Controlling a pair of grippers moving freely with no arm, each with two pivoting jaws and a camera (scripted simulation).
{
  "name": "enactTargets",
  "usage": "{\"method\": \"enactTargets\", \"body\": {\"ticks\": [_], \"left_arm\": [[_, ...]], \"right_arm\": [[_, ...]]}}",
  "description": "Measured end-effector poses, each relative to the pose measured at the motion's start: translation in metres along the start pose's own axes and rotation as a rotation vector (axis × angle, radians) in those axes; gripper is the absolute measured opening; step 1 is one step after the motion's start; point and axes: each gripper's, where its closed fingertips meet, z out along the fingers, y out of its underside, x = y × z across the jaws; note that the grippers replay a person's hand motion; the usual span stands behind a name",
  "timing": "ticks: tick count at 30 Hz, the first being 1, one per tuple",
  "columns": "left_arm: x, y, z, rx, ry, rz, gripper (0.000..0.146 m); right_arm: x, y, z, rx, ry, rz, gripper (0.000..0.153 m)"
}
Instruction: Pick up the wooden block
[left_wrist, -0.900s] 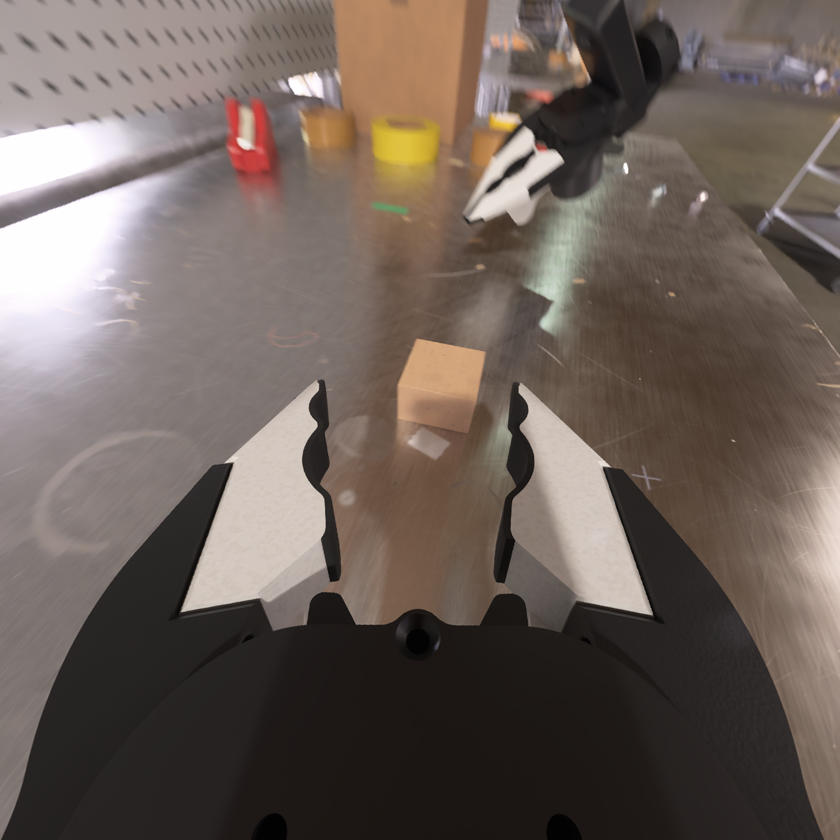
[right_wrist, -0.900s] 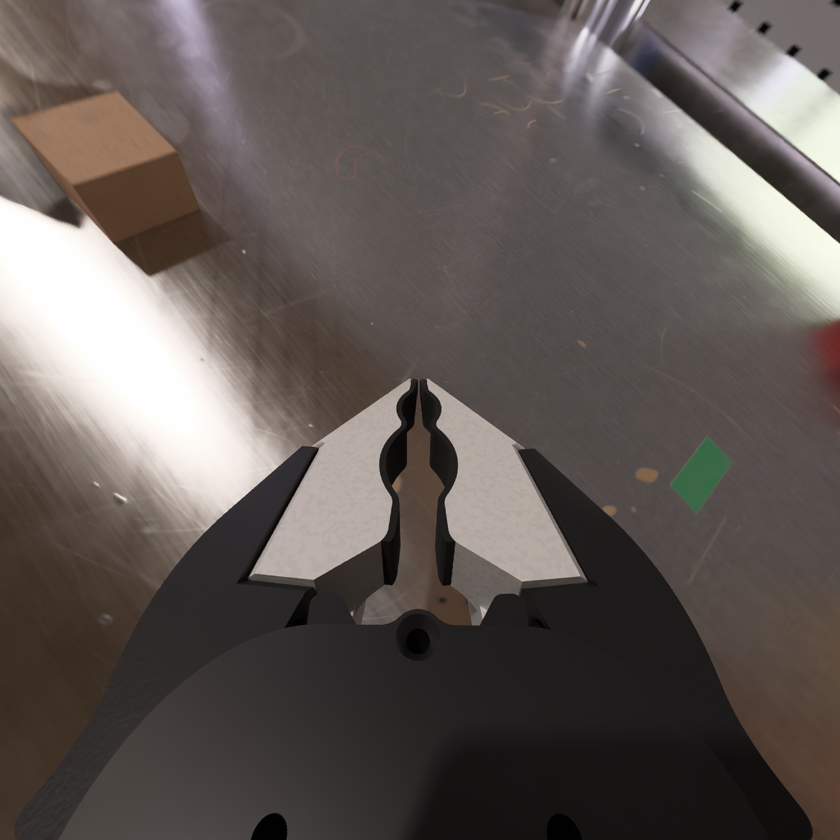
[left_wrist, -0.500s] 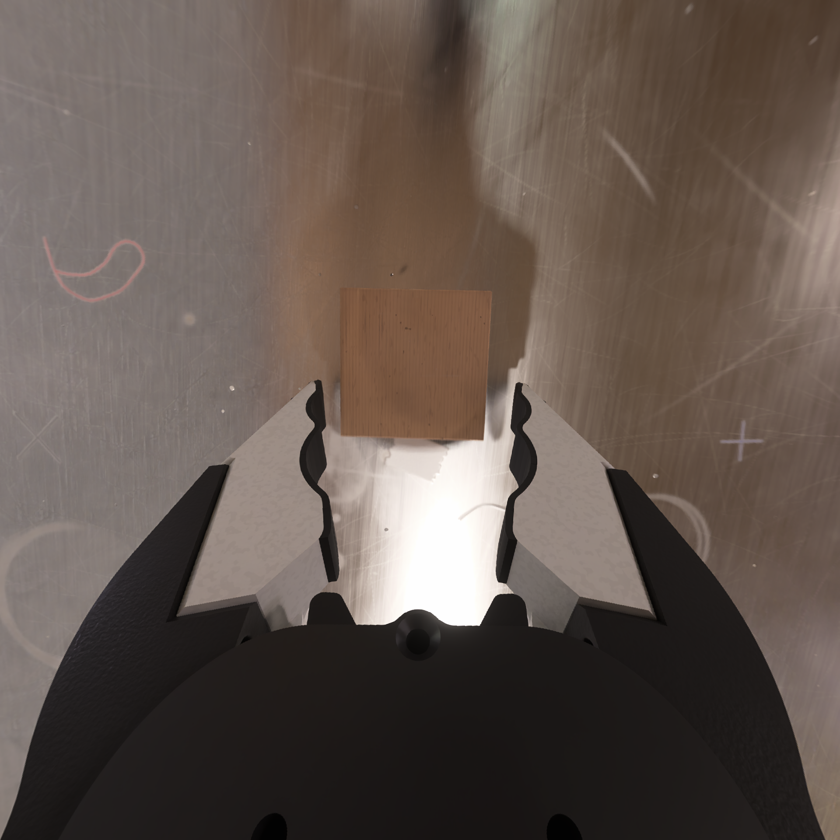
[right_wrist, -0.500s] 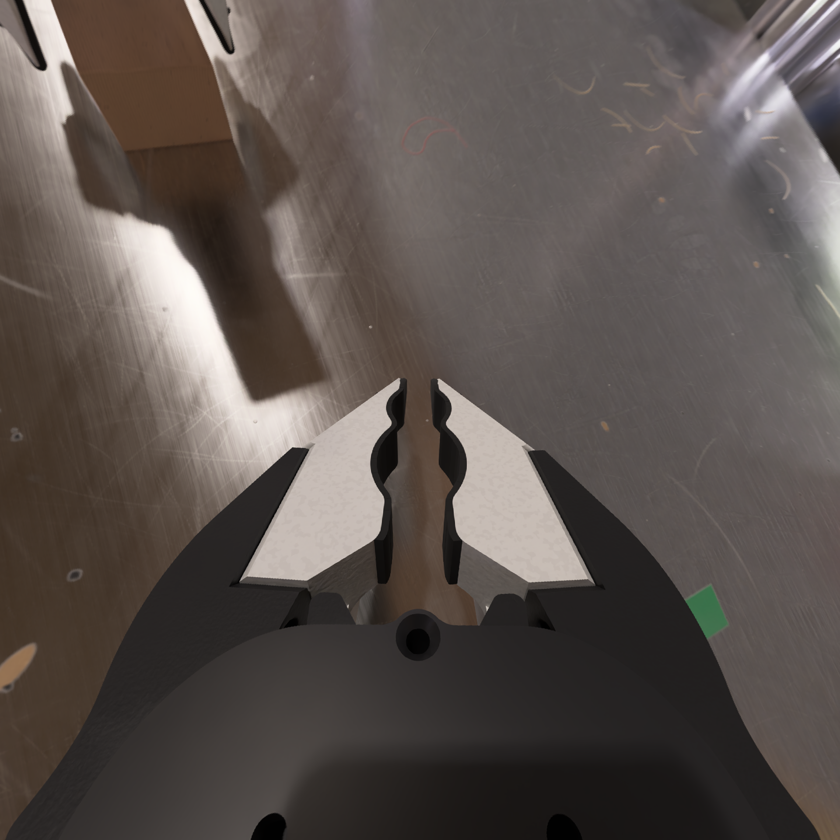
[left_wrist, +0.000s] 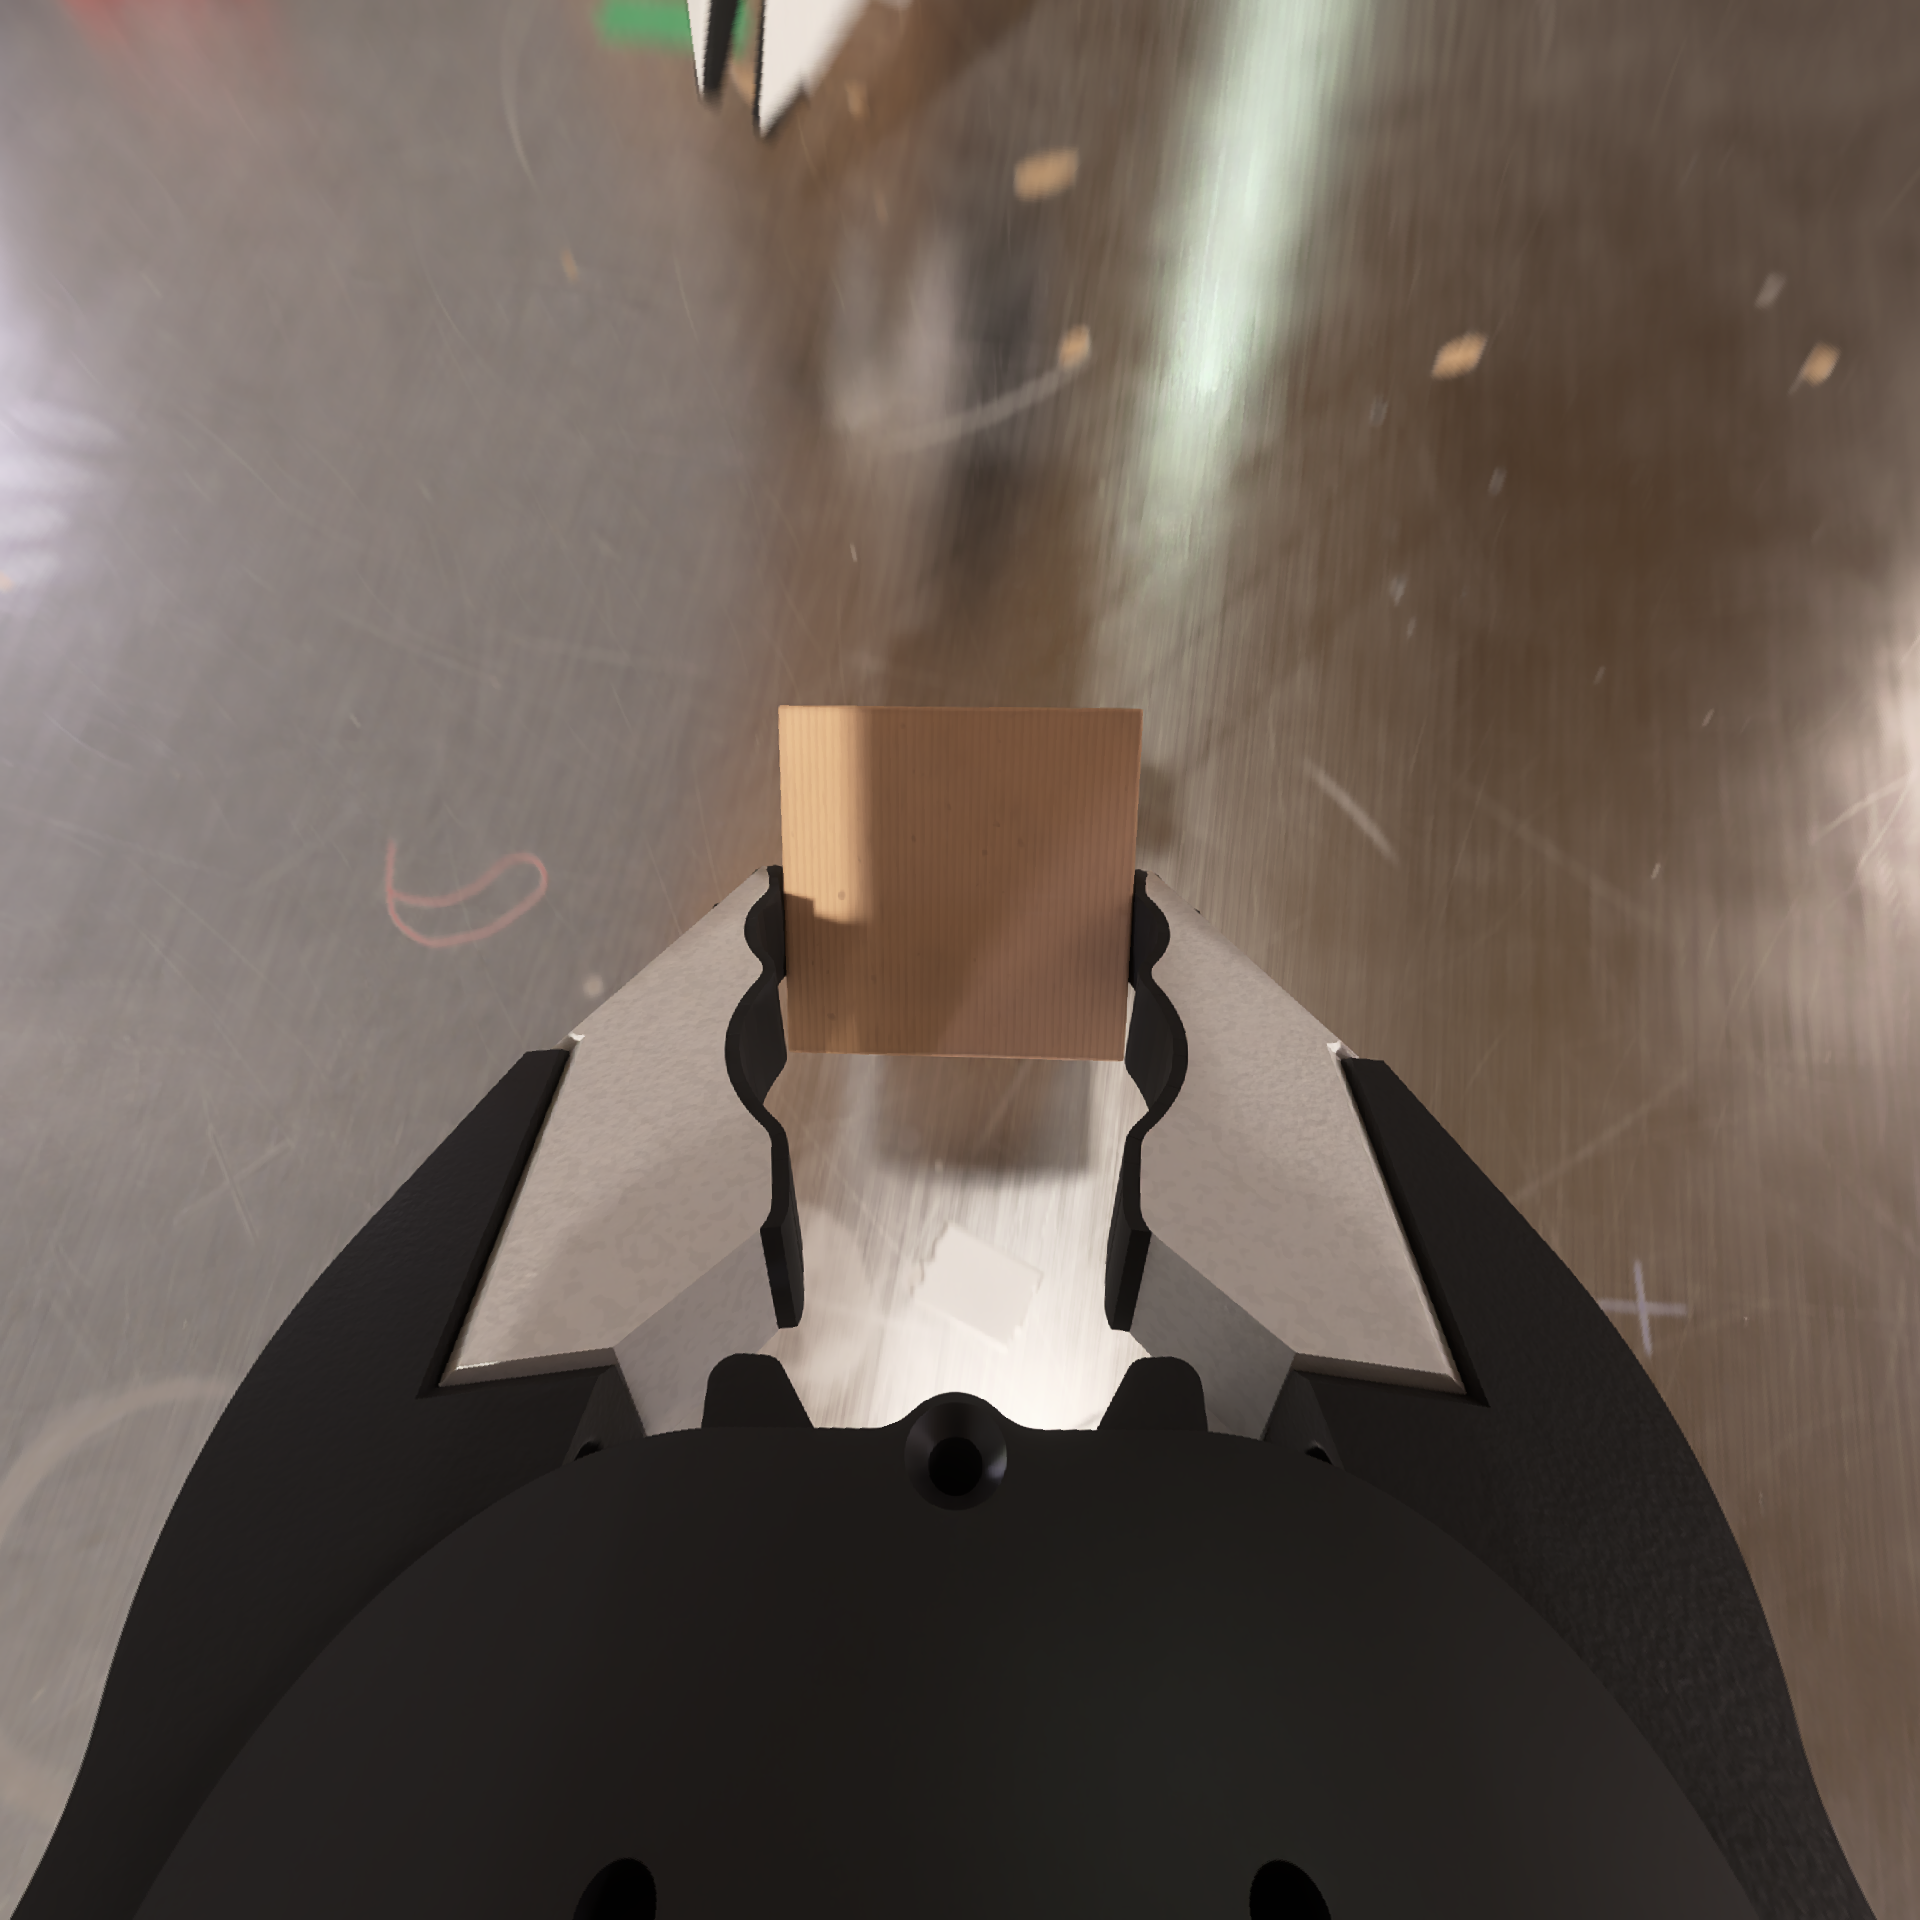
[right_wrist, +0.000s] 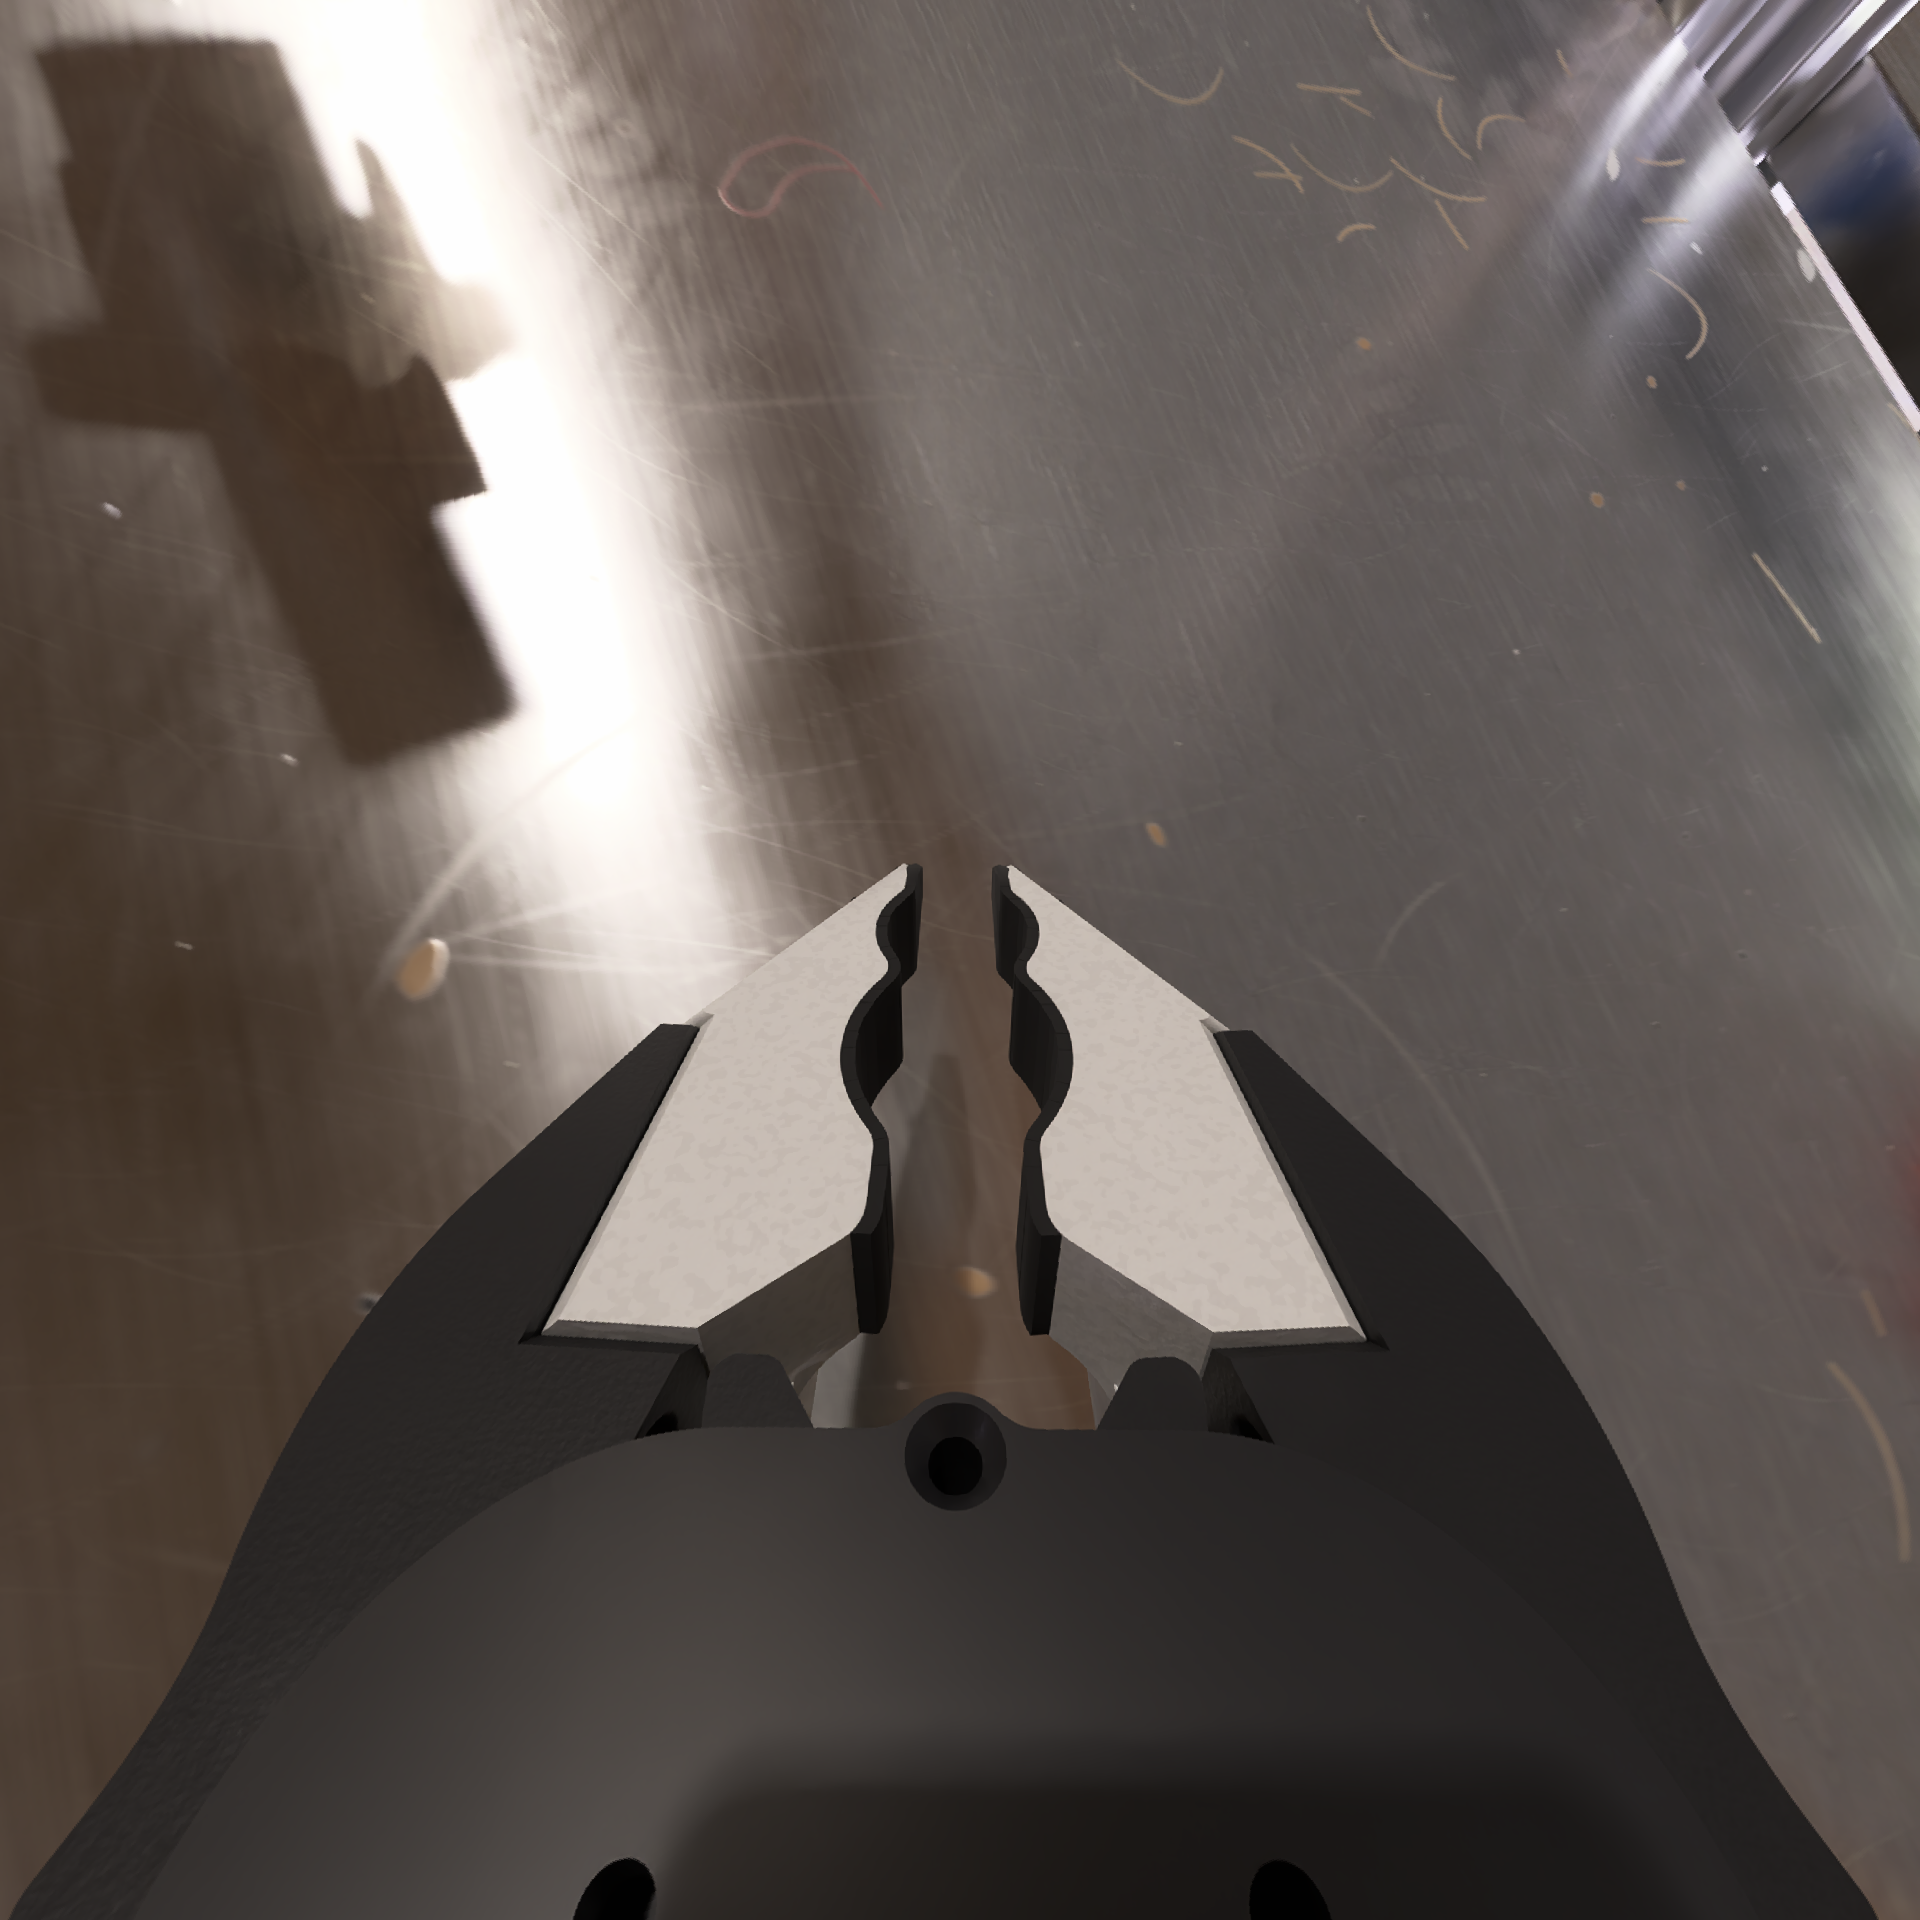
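Gripping wooden block (left_wrist: 956, 883) in left claw (left_wrist: 954, 894), right claw (right_wrist: 956, 883) slightly parted

You saw strong glare streaks on the brushed metal table (right_wrist: 1299, 644), motion blur smearing the left wrist view's background, a hard dark shadow (right_wrist: 312, 447) at the right view's upper left, and wide-angle edge stretch.

Matte black gripper body (left_wrist: 956, 1039), white fingers (left_wrist: 644, 1122) with wavy black pads.
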Motion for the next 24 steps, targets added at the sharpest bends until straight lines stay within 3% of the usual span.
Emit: {"method": "enactTargets", "body": {"ticks": [8,12,24], "left_arm": [[0.003,-0.044,-0.014,0.388,0.059,-0.084,0.066],[0.004,-0.043,-0.013,0.457,0.044,-0.114,0.066],[0.006,-0.039,-0.002,0.519,0.059,-0.141,0.066]], "right_arm": [[0.032,-0.009,0.030,0.033,-0.126,-0.033,0.022],[0.040,-0.005,0.047,0.020,-0.169,-0.011,0.020],[0.042,0.003,0.057,0.019,-0.221,0.044,0.006]]}}
